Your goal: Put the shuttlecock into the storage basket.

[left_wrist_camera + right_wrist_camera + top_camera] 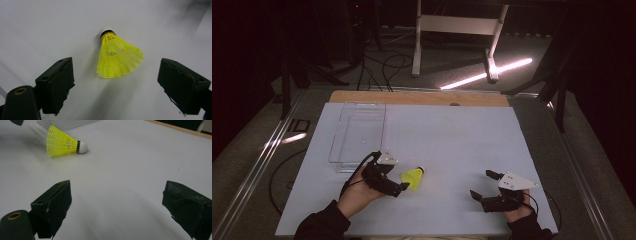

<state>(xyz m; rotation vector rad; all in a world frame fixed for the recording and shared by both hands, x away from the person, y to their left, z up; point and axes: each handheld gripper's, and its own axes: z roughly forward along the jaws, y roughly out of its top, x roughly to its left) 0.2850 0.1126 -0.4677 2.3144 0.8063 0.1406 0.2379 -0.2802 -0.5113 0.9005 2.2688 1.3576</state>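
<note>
The table [452, 135] carries a pale grey sheet across nearly its whole top, with a strip of bare wood along the far edge. On the far left part of the sheet lies a clear tray [358, 131], a shallow see-through box with its long side running away from the person.

The left gripper [404, 187] sits in the person's left hand [354, 195] near the tray's near end, pointing toward the middle of the table. Its jaws stand wide apart with nothing pressed between them. In the left gripper view the two black pads [58, 80] frame the sheet, and the thing ahead lies just beyond their tips, not touched by either one.

The right gripper [479, 184] is held in the right hand [519, 210] at the near right corner, well apart from the left one. Its jaws are also spread wide and hold nothing, with bare sheet between them in the right gripper view.

The shuttlecock [413, 178] lies on its side on the sheet, just beside the left gripper's tip and between the two grippers, much closer to the left. Its skirt is yellow plastic mesh and its cork is white with a dark band. In the left gripper view the shuttlecock [117, 57] points its cork away from the jaws, with the open skirt toward them. In the right gripper view the shuttlecock [63, 143] lies far off at upper left, cork to the right.
</note>
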